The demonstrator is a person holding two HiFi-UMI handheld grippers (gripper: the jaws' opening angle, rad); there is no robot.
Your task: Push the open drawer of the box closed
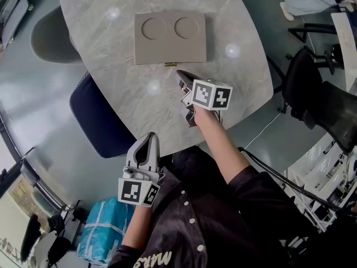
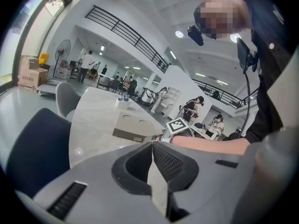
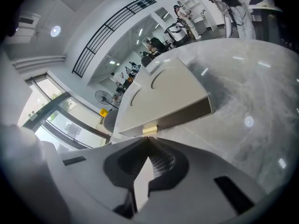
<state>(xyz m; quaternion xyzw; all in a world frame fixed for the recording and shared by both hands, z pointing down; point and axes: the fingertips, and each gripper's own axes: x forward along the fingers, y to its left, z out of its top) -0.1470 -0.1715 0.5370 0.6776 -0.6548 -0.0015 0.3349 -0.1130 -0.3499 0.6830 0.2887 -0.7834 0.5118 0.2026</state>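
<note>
A flat beige box (image 1: pixel 170 38) with two round hollows in its lid lies on the marble table (image 1: pixel 106 54). Its near face carries a small brass handle (image 1: pixel 170 64), and the drawer front looks level with the box's front. My right gripper (image 1: pixel 182 74) is shut and empty, its tips just short of the handle (image 3: pixel 149 130) with the box (image 3: pixel 163 94) straight ahead. My left gripper (image 1: pixel 148 143) hangs shut and empty at the table's near edge, well back from the box (image 2: pixel 133 127). In the left gripper view its jaws (image 2: pixel 152 144) meet.
A dark blue chair (image 1: pixel 95 119) is tucked in at the table's left edge and a grey one (image 1: pixel 50 35) stands further back. Black chairs (image 1: pixel 312 88) stand to the right. A blue wrapped pack (image 1: pixel 103 233) lies on the floor by my left arm.
</note>
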